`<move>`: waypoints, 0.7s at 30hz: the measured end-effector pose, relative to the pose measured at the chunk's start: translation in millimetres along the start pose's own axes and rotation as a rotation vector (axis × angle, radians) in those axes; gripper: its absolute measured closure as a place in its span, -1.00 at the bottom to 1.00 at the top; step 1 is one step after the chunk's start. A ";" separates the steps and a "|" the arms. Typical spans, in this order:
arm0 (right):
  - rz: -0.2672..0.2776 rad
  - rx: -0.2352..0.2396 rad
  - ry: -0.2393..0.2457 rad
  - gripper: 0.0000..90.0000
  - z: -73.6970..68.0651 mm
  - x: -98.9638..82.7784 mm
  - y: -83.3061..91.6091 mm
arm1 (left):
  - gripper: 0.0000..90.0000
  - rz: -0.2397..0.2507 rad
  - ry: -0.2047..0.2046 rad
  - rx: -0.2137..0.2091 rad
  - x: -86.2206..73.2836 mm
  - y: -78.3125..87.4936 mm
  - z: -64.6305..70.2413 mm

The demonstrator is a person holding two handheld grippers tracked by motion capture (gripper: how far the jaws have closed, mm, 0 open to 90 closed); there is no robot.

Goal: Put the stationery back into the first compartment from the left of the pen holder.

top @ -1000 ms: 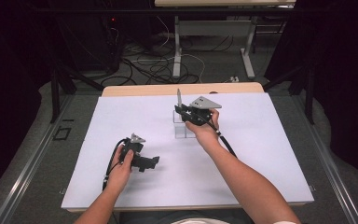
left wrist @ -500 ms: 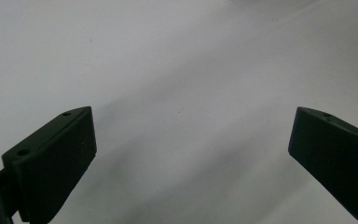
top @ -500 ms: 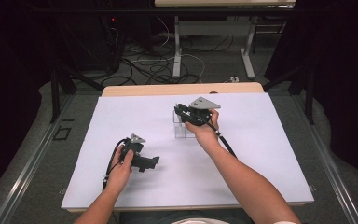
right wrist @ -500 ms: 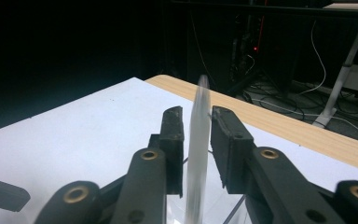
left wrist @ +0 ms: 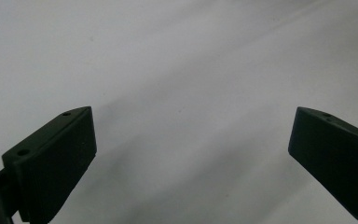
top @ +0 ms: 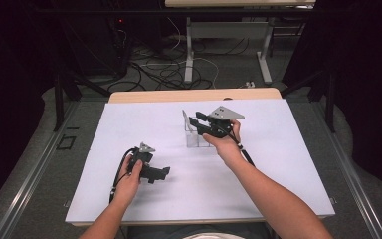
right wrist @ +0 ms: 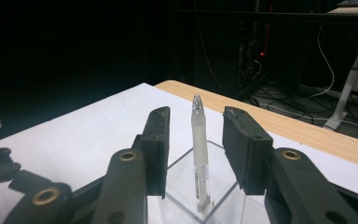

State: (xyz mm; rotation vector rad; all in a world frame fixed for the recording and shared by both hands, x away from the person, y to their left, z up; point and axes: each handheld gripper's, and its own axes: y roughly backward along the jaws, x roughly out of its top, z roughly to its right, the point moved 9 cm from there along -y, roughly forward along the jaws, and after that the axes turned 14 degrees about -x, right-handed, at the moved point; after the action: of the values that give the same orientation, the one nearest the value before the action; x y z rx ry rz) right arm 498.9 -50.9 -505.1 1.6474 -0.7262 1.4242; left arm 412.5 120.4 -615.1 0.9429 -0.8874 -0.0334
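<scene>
A frosted white pen stands almost upright in a clear plastic holder, tip up. My right gripper is open, one jaw on each side of the pen, and neither jaw touches it. From above, the pen leans in the holder at the middle of the white sheet, with the right gripper just to its right. My left gripper rests low on the sheet at front left. Its own view shows the left gripper wide open over bare white surface.
The white sheet covers most of the table, and a wooden strip shows along the far edge. Cables and table legs lie on the dark floor beyond. A black cable trails back from each gripper.
The pen has sunk lower into the clear holder. The right gripper has come down slightly with it and its jaws now stand apart from the pen. The left gripper has stayed put.
</scene>
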 end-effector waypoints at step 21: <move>-0.040 -0.013 0.089 -0.42 9.1 -10.8 48.7 | -0.98 0.003 0.011 0.005 -0.4 -0.3 0.0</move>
State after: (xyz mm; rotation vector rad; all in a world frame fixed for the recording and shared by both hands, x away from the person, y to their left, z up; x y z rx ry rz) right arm 460.3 -83.8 -505.6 1.5702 -0.6469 1.4514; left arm 412.3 120.3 -615.6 0.9452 -0.8788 -0.0232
